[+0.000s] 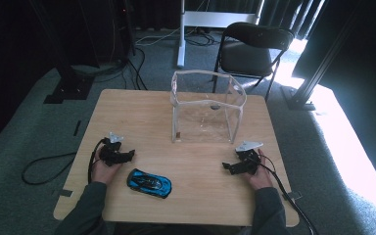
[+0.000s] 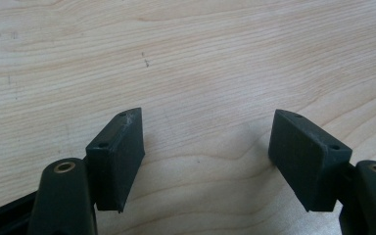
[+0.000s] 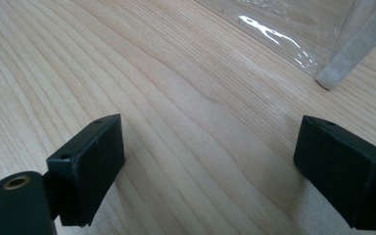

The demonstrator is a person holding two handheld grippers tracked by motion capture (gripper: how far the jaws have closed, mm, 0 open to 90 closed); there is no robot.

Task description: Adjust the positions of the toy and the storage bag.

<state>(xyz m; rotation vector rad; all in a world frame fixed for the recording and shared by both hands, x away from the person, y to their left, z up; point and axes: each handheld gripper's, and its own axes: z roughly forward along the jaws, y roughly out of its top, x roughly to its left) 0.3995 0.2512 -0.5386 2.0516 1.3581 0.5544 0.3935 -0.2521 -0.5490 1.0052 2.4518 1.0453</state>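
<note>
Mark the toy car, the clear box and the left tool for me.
toy car [image 1: 149, 183], high view, blue roof.
clear box [image 1: 235, 115], high view, right wall.
left tool [image 1: 130, 154], high view, between its tips.

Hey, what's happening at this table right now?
A person sits at a wooden table with a gripper in each hand. The left gripper and right gripper both rest open on the tabletop, holding nothing. A blue toy car lies near the left gripper, untouched. A clear plastic bag stands open farther back.

The high view looks forward and down over the whole surface [image 1: 186, 191], while both gripper views skim that same wood closely.
</note>
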